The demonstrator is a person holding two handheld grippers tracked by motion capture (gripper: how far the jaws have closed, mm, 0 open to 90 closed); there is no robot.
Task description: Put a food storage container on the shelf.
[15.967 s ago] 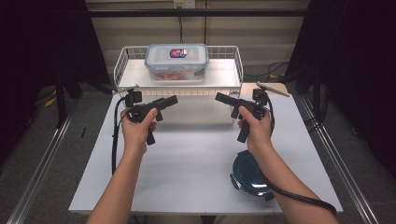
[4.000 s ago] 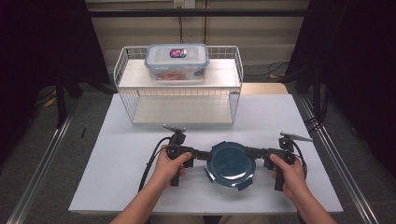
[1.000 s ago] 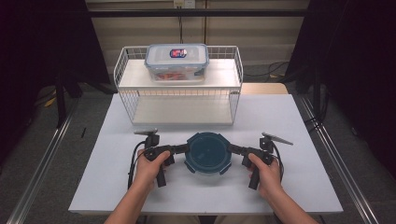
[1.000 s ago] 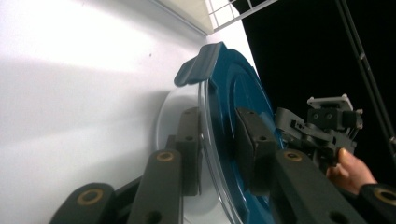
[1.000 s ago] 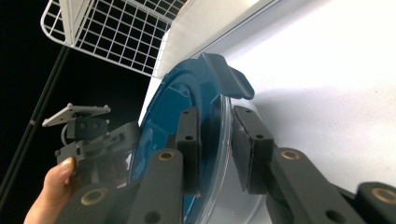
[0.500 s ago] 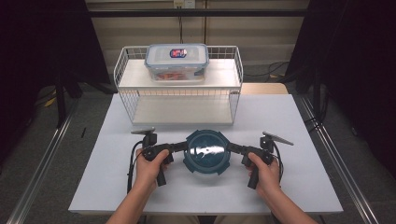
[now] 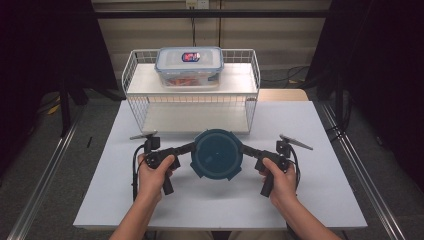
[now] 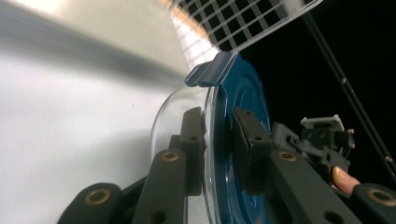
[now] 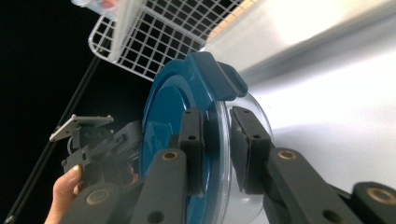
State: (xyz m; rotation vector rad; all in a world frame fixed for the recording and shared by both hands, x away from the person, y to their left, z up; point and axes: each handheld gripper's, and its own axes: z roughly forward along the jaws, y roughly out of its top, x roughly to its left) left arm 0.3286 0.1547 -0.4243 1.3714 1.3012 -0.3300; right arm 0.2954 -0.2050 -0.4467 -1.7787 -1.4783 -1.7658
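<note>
The left gripper point(image 7: 187, 148) and right gripper point(image 7: 248, 150) each clamp nearly closed jaws on opposite rims of a round glass bowl with a blue lid point(image 7: 217, 154), held at the centre of the frame above the white surface point(image 7: 320, 190). The pickup looks done. Setting it down, perhaps on the wire shelf point(image 7: 192, 80) in the upper middle beside the food box point(image 7: 189, 65), remains.

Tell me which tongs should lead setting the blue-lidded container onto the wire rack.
Neither alone, slight edge to left. The left tongs and right tongs clamp opposite rims of the blue-lidded container, just in front of the wire rack. The free shelf space lies level with both; the rectangular food box sits slightly left.
</note>
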